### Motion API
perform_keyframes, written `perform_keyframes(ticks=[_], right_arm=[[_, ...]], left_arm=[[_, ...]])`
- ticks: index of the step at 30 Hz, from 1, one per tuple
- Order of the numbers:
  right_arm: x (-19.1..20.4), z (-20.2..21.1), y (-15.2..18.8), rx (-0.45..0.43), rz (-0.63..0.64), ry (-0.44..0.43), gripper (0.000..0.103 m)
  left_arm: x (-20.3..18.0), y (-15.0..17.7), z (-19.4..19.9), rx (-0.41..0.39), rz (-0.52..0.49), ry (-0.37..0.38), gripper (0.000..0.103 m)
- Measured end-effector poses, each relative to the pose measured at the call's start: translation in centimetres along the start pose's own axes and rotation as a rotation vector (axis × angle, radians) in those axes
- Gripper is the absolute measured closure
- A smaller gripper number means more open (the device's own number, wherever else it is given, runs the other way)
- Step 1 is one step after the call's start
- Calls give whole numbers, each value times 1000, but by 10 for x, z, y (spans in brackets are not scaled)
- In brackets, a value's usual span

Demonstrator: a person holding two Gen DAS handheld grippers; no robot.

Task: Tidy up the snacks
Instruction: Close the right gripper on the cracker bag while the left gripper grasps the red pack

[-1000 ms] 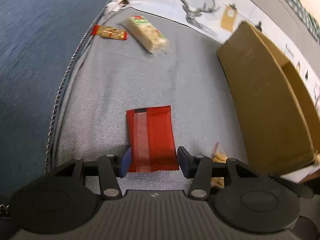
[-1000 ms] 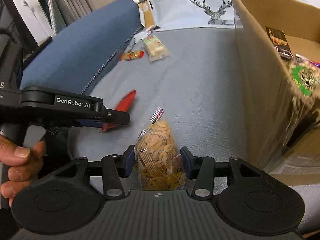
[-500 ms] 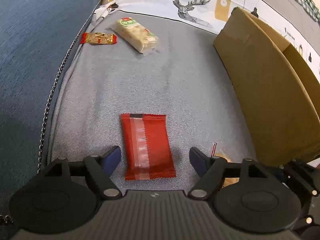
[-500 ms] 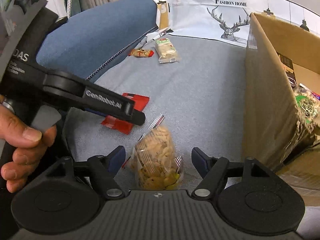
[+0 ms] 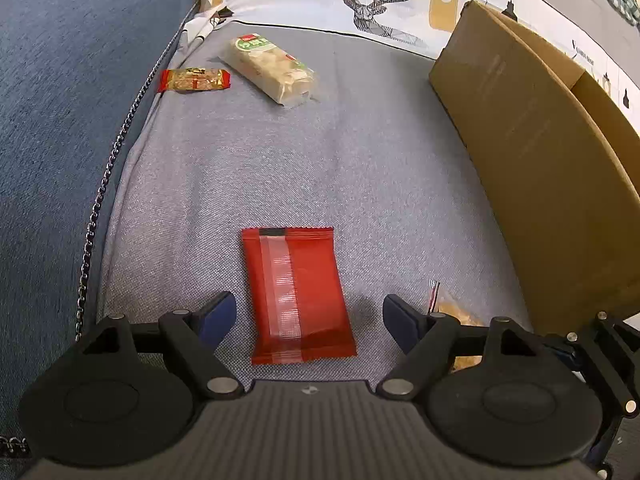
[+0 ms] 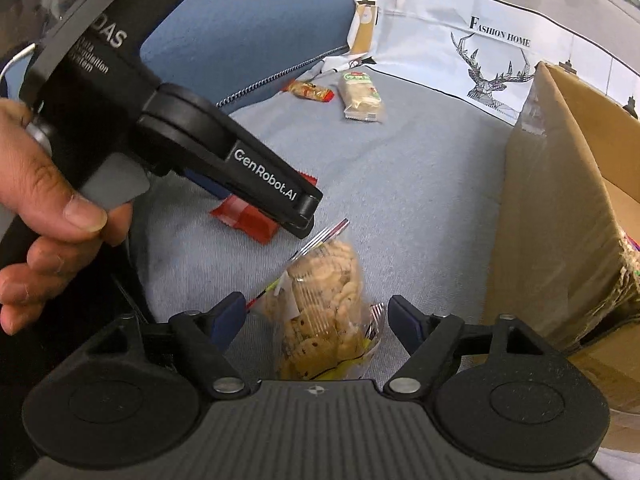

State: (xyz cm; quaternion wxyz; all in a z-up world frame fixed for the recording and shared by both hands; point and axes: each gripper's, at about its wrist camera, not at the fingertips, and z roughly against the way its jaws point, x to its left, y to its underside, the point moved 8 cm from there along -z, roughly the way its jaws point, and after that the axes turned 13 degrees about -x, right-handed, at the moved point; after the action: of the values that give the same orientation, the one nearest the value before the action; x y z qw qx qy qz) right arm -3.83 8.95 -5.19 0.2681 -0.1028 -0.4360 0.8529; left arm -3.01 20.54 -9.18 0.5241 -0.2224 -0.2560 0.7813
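Currently both grippers gape wide, gripping nothing: left gripper (image 5: pixel 308 316) straddles the red packet (image 5: pixel 298 296), right gripper (image 6: pixel 312 320) straddles the cracker bag (image 6: pixel 324 320), both flat on the cushion (image 5: pixel 320 160) beside the cardboard box (image 6: pixel 560 220), probably their destination.

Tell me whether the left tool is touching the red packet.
Apart. The left wrist view shows the left tool open, with grey fabric visible between each finger and the red packet lying flat between them.
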Motion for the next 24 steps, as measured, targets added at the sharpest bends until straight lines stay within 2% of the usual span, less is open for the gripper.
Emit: perform_keyframes(ticks=[4,6,8,12,17,20,24], right_arm=[[1,-2,5,18,37,13,28],[2,-3,8,29,52,14,35],[2,-5,10,41,63,15,47],[1,-4,10,43,67,13,50],[-4,-2,6,21,39,28,51],[-8,0,2,2,-9,26,51],[-11,0,0,-13,-43,24,51]], left_arm=[[0,0,0,0,-10,-6,20],[0,0,0,-2,-16,-13,20],[-1,0,0,-3,-26,-24,22],[0,0,0,-11,-34,-44,28],[4,-2,2,-29,-19,-60,49],[5,-3,4,-38,-2,-61,54],[7,-3,6,-49,21,-59,55]])
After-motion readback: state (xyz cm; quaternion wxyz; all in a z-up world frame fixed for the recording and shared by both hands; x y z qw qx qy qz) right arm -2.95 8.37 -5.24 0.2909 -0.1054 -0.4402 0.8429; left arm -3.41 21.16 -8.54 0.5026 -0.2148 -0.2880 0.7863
